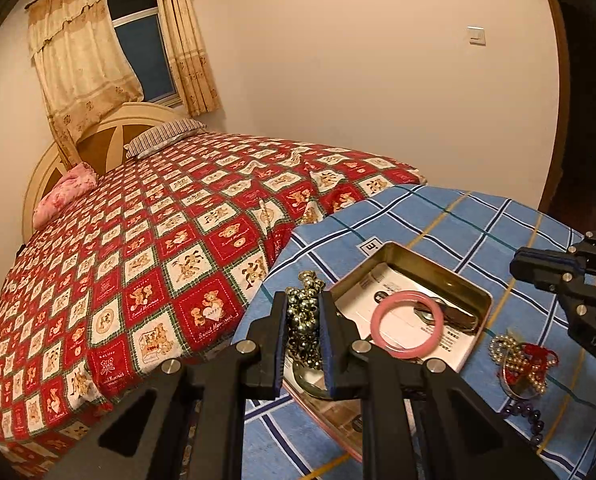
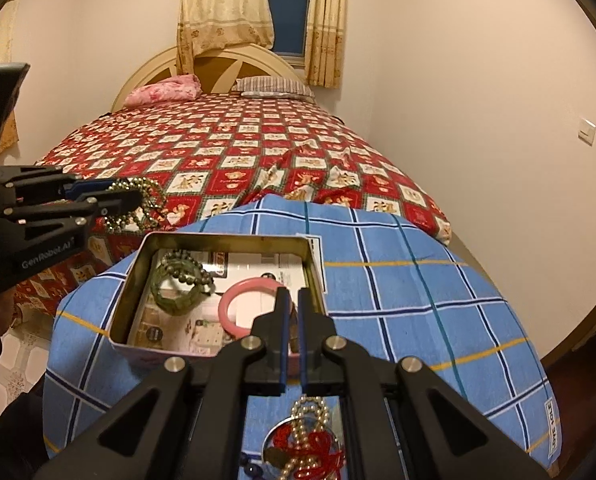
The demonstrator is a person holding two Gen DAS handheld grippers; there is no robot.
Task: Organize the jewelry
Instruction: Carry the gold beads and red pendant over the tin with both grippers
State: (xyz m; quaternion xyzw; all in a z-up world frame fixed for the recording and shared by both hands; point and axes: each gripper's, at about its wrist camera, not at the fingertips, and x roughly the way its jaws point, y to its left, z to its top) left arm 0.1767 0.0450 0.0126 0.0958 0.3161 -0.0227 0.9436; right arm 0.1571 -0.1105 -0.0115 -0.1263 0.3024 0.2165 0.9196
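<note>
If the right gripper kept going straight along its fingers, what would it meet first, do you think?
Most likely the pink bangle lying in the open tin, since the right gripper points right at its near side; depth is hard to judge, so the tin's near wall could come first.

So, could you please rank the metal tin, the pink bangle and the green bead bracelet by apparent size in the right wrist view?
1. Rectangular gold-lined metal tin, clearly largest.
2. and 3. Pink ring-shaped bangle and green beaded bracelet: they look about alike, and the right gripper's jaws cover part of the bangle, so I will not rank them.
</note>
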